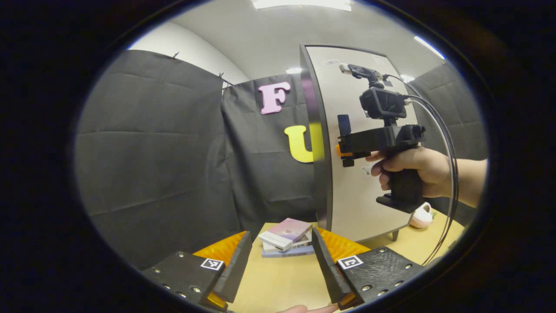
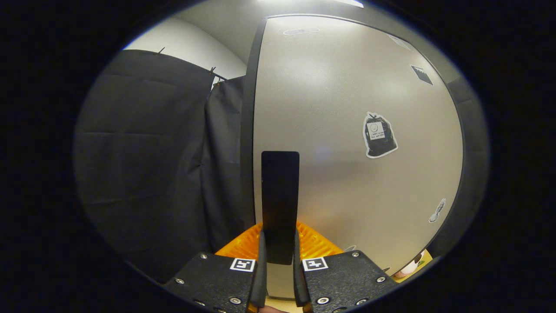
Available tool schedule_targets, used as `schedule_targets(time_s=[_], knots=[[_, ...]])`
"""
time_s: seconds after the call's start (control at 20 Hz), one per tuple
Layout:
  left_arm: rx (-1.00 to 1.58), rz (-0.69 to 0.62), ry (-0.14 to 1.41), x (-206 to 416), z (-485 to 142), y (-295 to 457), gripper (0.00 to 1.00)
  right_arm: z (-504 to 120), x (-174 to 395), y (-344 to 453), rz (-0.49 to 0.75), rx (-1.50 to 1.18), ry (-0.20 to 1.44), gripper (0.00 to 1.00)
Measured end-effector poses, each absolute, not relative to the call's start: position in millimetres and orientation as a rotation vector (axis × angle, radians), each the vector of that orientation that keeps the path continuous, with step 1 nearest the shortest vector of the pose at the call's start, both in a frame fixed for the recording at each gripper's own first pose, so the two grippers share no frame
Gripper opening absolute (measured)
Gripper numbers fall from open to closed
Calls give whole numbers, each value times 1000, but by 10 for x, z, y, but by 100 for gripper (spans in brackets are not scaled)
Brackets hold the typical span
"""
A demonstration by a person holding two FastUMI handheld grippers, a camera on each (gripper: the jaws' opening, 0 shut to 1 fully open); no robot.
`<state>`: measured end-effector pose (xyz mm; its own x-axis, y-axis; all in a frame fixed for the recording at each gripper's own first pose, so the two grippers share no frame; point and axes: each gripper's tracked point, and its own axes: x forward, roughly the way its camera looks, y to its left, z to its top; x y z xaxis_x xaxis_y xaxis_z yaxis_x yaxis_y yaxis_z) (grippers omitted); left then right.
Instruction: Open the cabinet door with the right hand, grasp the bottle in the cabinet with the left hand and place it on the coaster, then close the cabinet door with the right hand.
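Clamped between the right gripper fingers, the dark door handle stands upright at six o'clock on the cabinet door; rigid and narrow, it should pull without flexing. Left gripper hangs released above the books.

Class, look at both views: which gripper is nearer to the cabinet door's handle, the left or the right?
Right. The right gripper has its fingers closed on the door handle of the cabinet door. The left gripper hangs open over the table, well back from the door.
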<state>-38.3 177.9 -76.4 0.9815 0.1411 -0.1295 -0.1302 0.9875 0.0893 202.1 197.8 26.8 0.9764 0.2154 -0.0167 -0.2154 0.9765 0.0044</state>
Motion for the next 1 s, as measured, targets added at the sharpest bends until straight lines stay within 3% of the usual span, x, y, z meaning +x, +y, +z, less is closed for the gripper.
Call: schedule_targets(time_s=[0.1, 0.2, 0.55, 0.6, 0.65, 1.0], knots=[[75, 157, 138, -348, -774, 1822, 80, 264, 1978, 1979, 233, -4, 27, 24], [70, 171, 136, -305, -767, 1858, 84, 270, 1899, 1985, 259, -12, 33, 24], [53, 230, 154, -640, -709, 1851, 84, 245, 1771, 1919, 334, -5, 52, 24], [52, 235, 157, -639, -727, 1854, 75, 235, 1746, 1905, 346, -6, 51, 24], [52, 240, 159, -659, -717, 1850, 80, 239, 1711, 1889, 357, -7, 50, 24], [60, 253, 167, -819, -683, 1664, 82, 197, 1702, 1767, 441, -9, 58, 24]])
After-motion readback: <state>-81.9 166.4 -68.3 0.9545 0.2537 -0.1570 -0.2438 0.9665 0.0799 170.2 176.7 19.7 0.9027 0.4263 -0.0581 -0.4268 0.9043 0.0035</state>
